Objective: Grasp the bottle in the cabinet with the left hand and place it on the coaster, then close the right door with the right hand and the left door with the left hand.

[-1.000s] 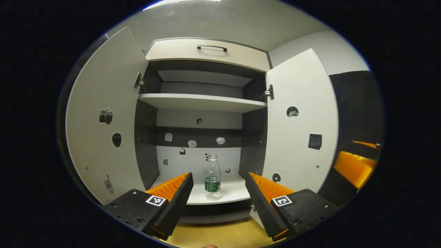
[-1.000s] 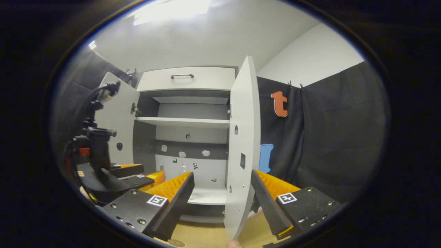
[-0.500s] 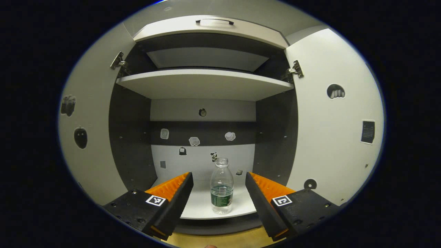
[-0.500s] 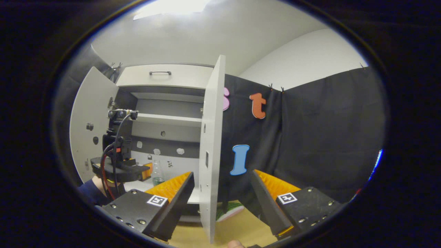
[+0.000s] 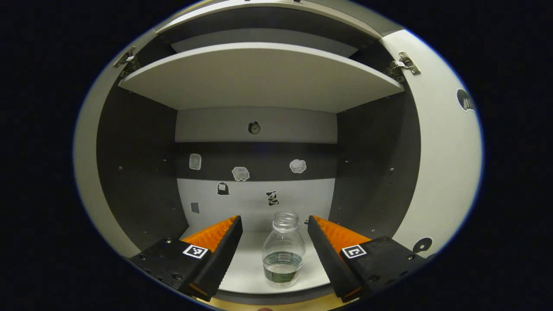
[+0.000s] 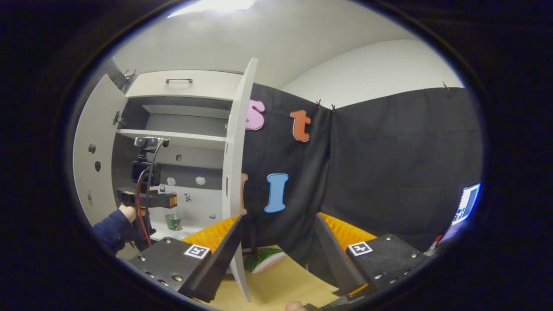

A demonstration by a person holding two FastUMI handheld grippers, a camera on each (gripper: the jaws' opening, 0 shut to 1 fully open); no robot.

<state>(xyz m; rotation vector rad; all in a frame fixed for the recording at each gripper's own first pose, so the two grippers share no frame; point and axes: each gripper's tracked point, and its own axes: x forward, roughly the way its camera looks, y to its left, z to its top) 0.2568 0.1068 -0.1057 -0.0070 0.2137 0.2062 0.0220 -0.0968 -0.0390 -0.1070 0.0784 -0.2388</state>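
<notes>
A clear bottle (image 5: 283, 252) with a green label and no cap stands upright on the cabinet's lower shelf (image 5: 248, 272). My left gripper (image 5: 274, 222) is open, its orange fingers on either side of the bottle without touching it. From the right gripper view, the left gripper (image 6: 149, 199) and the hand holding it reach into the cabinet beside the bottle (image 6: 173, 221). My right gripper (image 6: 278, 218) is open and empty, low in front of the right door (image 6: 235, 151), which is seen edge-on. A pink and green coaster (image 6: 264, 261) lies on the wooden table behind that door.
Both cabinet doors stand open, and the left door (image 6: 88, 164) is swung wide. An upper shelf (image 5: 259, 77) sits above the bottle. The wooden tabletop (image 6: 276, 285) runs below the cabinet. A lit screen (image 6: 464, 207) is at the far right.
My left gripper has moved forward into the cabinet, so the bottle now sits between its fingers. The right gripper view has swung rightward, away from the cabinet opening.
</notes>
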